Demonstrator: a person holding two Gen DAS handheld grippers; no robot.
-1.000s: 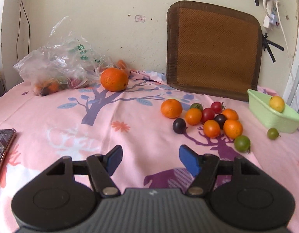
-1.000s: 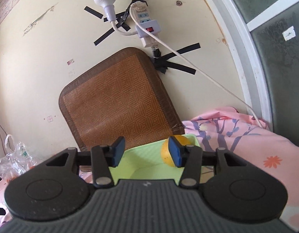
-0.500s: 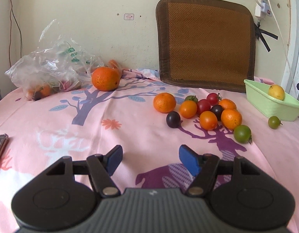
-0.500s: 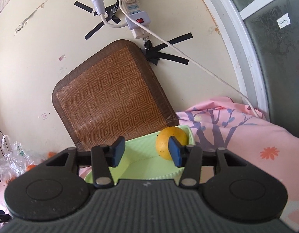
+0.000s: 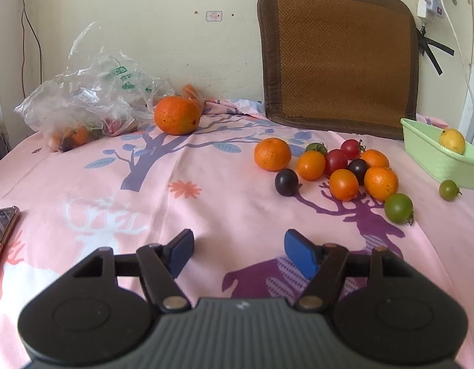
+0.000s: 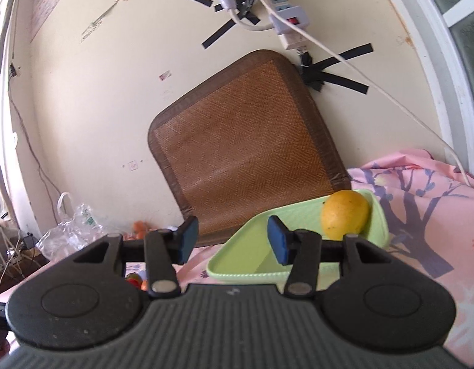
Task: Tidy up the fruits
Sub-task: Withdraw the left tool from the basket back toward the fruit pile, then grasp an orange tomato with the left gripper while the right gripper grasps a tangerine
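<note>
A pile of small fruits (image 5: 341, 166) lies on the pink cloth: oranges, red and dark tomatoes, and a green tomato (image 5: 398, 208). A larger orange (image 5: 177, 115) sits at the back left. A green tray (image 5: 433, 160) at the right holds a yellow fruit (image 5: 451, 140); a small green tomato (image 5: 448, 189) lies beside it. My left gripper (image 5: 238, 252) is open and empty, low over the cloth, short of the pile. My right gripper (image 6: 232, 240) is open and empty, near the green tray (image 6: 255, 264) with the yellow fruit (image 6: 344, 214) at its far right.
A clear plastic bag (image 5: 86, 104) with more fruit lies at the back left. A brown woven mat (image 5: 338, 58) leans on the wall behind the pile. A phone (image 5: 1, 230) lies at the left edge. A power strip and cord (image 6: 286, 21) hang on the wall.
The left gripper's view has shifted slightly, with the fruit pile a little nearer the middle. The right gripper has pulled back and left from the tray; the yellow fruit now shows right of its fingers.
</note>
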